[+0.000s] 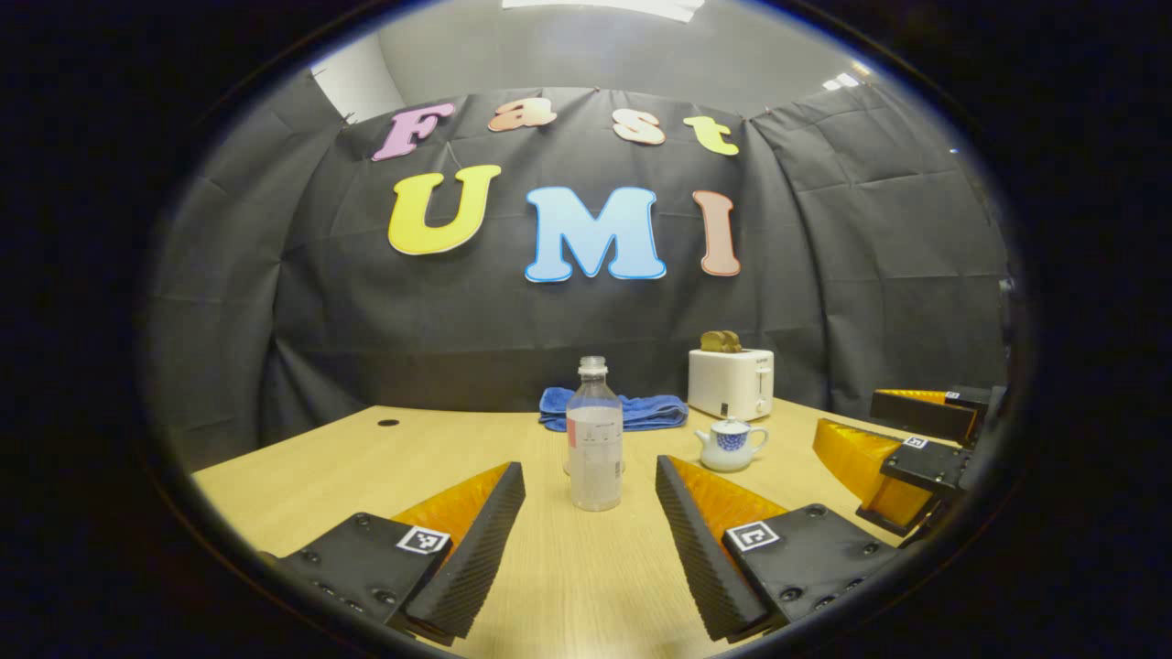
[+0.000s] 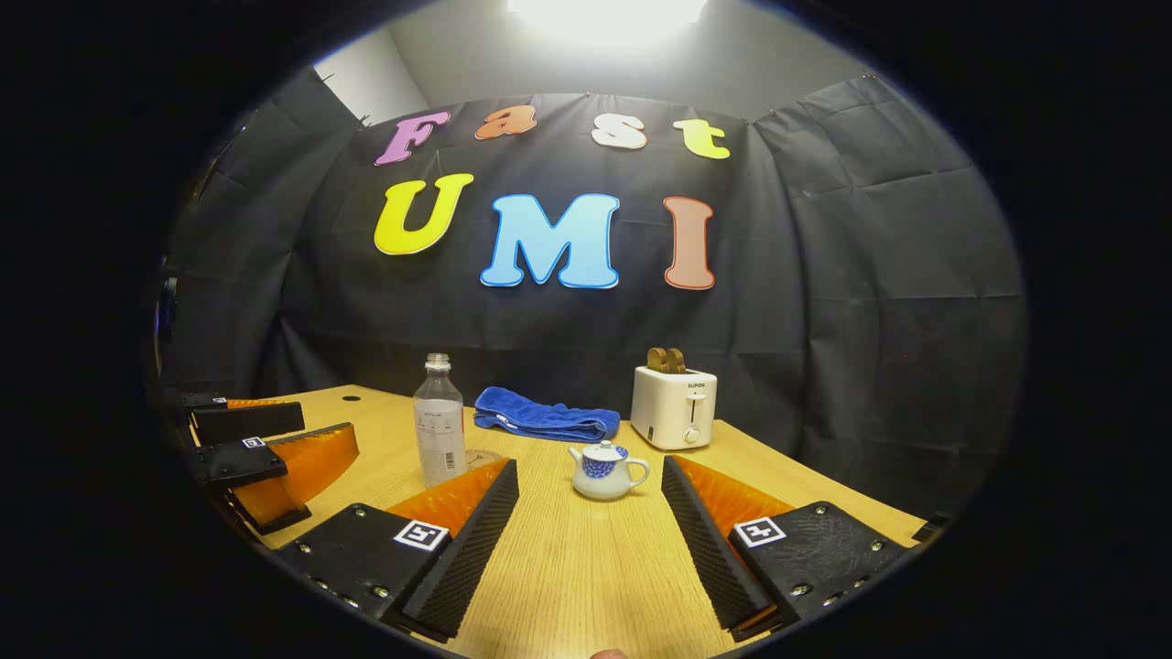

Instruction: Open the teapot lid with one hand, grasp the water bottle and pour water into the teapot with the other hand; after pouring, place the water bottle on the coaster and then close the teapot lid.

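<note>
Both claws hang released: left gripper (image 1: 591,540) faces the upright water bottle (image 1: 594,439) dead ahead between its fingers, while right gripper (image 2: 591,540) aims straight at the lidded teapot (image 2: 606,470), bottle off to its left.

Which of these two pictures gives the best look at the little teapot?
The right gripper view: the teapot sits near the middle, straight ahead between that gripper's open fingers, with lid, spout and handle all plain. In the left gripper view the teapot stands off to the right, beyond the water bottle, but still whole.
</note>
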Tool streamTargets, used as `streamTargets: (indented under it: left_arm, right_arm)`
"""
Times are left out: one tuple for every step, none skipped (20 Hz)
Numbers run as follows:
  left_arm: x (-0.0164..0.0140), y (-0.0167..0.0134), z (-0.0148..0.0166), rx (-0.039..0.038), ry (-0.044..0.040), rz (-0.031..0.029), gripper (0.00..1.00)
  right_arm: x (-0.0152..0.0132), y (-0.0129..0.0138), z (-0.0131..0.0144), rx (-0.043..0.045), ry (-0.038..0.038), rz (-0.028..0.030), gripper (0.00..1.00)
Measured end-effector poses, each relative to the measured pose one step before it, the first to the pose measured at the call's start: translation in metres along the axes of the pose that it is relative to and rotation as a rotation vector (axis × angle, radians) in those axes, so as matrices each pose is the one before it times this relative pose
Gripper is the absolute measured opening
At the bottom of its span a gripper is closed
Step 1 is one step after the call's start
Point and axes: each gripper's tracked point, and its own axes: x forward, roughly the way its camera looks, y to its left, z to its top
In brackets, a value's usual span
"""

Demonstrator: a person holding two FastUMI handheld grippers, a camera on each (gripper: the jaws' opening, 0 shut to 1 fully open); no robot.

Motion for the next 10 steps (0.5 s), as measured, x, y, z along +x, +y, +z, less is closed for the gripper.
streamTargets:
  left_arm:
    - [-0.00046, 0.00049, -0.00004, -0.00061, 0.00045, -0.00003, 0.95]
    - [-0.00008, 0.00089, 0.00035, -0.00081, 0.0004, 0.00116, 0.95]
    - [0.00166, 0.00053, 0.00008, -0.00141, -0.00036, 0.00104, 0.95]
    - [0.00049, 0.00051, 0.00013, -0.00206, 0.00063, -0.00022, 0.95]
    - [-0.00082, -0.00039, -0.00175, -0.00154, 0.00064, 0.00057, 0.95]
    - [-0.00016, 0.00065, 0.00052, -0.00096, 0.00061, -0.00009, 0.95]
    - [0.00259, -0.00077, 0.00025, -0.00109, 0.00203, -0.00259, 0.95]
    - [0.00234, -0.00017, 0.00169, -0.0002, 0.00057, -0.00404, 0.95]
    - [0.00225, 0.00035, -0.00046, 0.00291, 0.00116, -0.00352, 0.95]
    - [0.00346, -0.00052, 0.00177, 0.0067, -0.00049, -0.00478, 0.95]
  right_arm:
    - [0.00097, 0.00094, -0.00042, -0.00439, 0.00297, -0.0001, 0.98]
    - [0.00095, 0.00041, 0.00118, -0.00426, 0.00062, -0.0008, 0.98]
    - [0.00023, -0.00021, -0.00055, -0.00212, 0.00042, 0.00071, 0.98]
    - [0.00059, 0.0007, 0.00158, 0.00032, -0.001, 0.00279, 0.98]
    - [0.00107, 0.00137, 0.00141, 0.00205, -0.00029, 0.00257, 0.98]
    - [0.00184, 0.00029, 0.0022, 0.00295, -0.00142, 0.00065, 0.98]
    - [0.00303, -0.00026, 0.00252, 0.00359, -0.00075, -0.00133, 0.98]
    - [0.00431, 0.0001, 0.00363, 0.00457, -0.00126, -0.00047, 0.98]
    - [0.0049, 0.00153, 0.00307, 0.00364, -0.0015, 0.0028, 0.98]
    - [0.00627, 0.00064, 0.00204, 0.00429, 0.00383, 0.00018, 0.98]
